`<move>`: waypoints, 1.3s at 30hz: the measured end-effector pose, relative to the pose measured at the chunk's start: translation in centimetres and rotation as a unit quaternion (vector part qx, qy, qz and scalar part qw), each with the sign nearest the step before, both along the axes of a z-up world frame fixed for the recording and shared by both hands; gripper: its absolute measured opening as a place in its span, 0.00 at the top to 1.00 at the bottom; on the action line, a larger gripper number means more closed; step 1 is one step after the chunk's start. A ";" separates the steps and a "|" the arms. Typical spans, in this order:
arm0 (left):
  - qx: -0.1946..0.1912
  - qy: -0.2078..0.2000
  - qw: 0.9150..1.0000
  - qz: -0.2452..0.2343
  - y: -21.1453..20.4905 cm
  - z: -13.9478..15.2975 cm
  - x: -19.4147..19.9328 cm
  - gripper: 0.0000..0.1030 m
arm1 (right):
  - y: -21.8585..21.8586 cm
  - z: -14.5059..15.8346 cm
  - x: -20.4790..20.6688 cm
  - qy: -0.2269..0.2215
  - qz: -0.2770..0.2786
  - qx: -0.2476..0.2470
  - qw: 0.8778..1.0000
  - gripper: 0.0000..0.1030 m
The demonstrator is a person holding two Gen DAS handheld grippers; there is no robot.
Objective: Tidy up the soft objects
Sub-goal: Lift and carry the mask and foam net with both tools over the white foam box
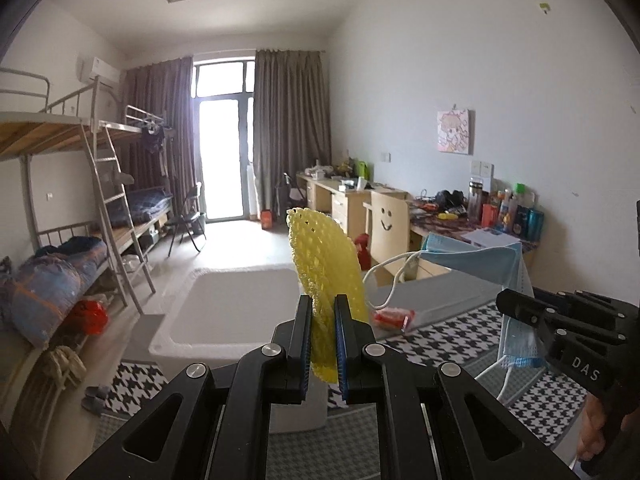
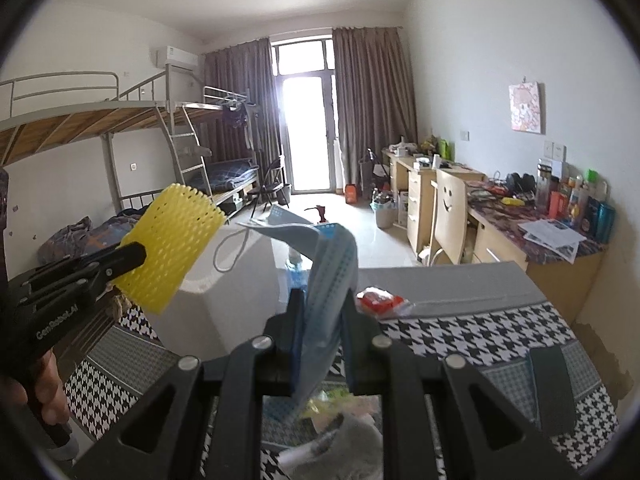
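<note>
My left gripper (image 1: 323,312) is shut on a yellow foam net sleeve (image 1: 320,256), held upright in the air above a white foam box (image 1: 176,320). The sleeve (image 2: 172,248) and left gripper (image 2: 134,258) also show at the left of the right wrist view. My right gripper (image 2: 322,304) is shut on a light blue face mask (image 2: 328,264), whose white ear loop (image 2: 228,248) hangs free. In the left wrist view the mask (image 1: 480,256) hangs from the right gripper (image 1: 516,308) at the right.
A table with a houndstooth cloth (image 2: 460,332) lies below. A red packet (image 2: 378,300) lies on its grey part, also seen in the left wrist view (image 1: 394,316). Loose soft items (image 2: 344,436) lie under my right gripper. Bunk beds stand left, desks (image 2: 520,240) right.
</note>
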State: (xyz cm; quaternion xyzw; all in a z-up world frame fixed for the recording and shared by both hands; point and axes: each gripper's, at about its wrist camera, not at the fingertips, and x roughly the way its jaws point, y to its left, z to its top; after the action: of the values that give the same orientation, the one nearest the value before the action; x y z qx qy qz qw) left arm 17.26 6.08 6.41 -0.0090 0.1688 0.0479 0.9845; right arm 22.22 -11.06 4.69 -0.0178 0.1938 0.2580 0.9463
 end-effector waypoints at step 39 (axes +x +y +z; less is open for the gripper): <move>-0.040 0.075 0.994 0.069 8.9 -1.6 7.0 0.88 | 9.8 2.7 4.8 0.010 0.054 -0.044 0.998 0.80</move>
State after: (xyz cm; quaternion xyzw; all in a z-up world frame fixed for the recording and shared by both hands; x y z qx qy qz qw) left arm 24.24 14.94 4.86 -0.0567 0.2430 0.1095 0.9622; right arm 26.98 -1.26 7.41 -0.0674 0.2130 0.3003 0.9273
